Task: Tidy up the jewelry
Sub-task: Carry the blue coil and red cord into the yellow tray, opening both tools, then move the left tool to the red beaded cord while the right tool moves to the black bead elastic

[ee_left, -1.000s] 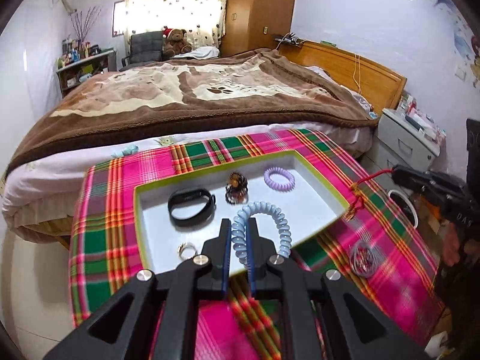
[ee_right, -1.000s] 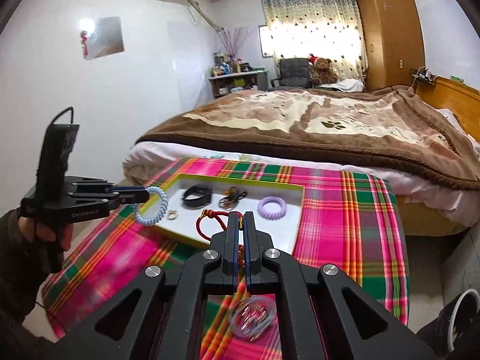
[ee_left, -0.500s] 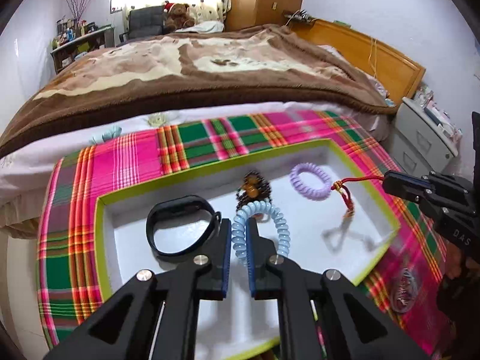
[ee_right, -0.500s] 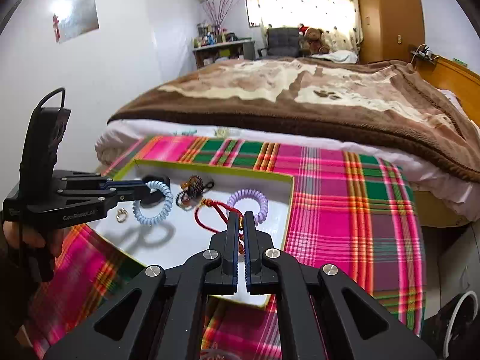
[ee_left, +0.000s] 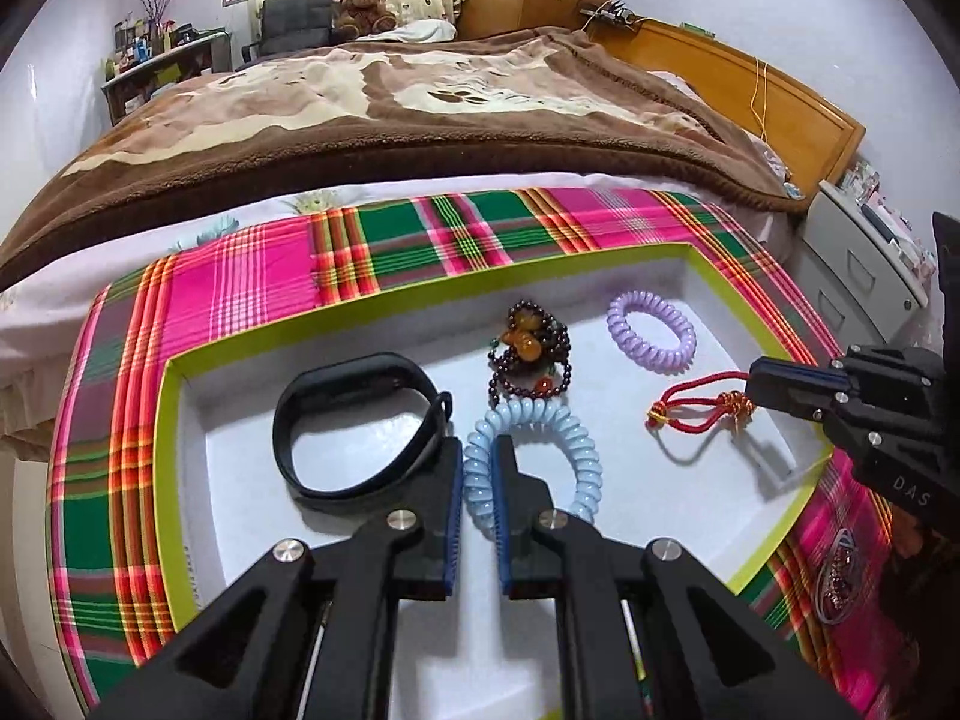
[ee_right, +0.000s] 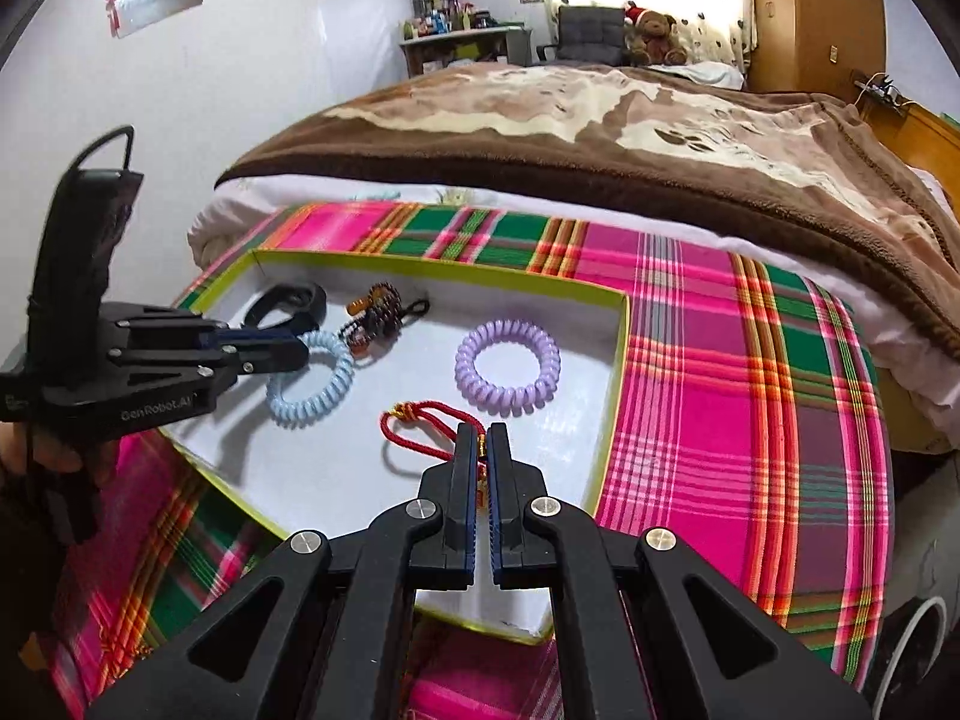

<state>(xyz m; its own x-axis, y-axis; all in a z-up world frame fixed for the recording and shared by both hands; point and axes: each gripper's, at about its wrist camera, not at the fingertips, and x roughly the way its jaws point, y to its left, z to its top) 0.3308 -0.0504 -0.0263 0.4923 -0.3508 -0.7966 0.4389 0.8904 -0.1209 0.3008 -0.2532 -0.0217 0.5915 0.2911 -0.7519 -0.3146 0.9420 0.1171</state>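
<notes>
L gripper (ee_left: 478, 462) is clamped on the blue coil bracelet (ee_left: 579, 450), R gripper (ee_right: 482, 450) pinches the red cord bracelet (ee_right: 420, 429); both hang over the white tray (ee_left: 744, 564) w/ 3 other pieces.

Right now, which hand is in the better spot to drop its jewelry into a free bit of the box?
Probably the right gripper. Its red cord bracelet hangs over bare white floor of the tray. The left gripper holds the blue coil bracelet crowded against the black band and bead bracelet.
</notes>
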